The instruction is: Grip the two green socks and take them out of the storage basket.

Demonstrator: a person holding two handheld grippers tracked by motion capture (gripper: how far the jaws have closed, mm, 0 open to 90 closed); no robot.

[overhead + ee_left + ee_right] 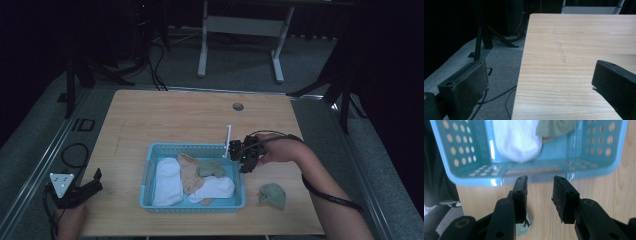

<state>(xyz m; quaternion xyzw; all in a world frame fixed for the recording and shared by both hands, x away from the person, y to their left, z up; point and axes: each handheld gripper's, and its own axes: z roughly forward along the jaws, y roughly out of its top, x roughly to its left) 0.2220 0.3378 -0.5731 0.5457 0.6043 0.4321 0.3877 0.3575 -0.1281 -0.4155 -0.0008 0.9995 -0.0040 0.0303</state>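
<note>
The right gripper [539, 188] hangs jaws apart, empty, over the basket [469, 178]; the left gripper [539, 85], agape, faces bare table [574, 50]; the high view adds a green sock [272, 195].

At lower left of the high view I see my left gripper [80, 192], black with a grey three-cornered plate. My right gripper [246, 152] is black with round screw holes, and a black cable loops around my bare forearm.

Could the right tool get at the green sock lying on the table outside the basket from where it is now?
Probably yes. The right tool is open, holds nothing, and sits beside the basket. The green sock lies on bare table with nothing between them.
</note>
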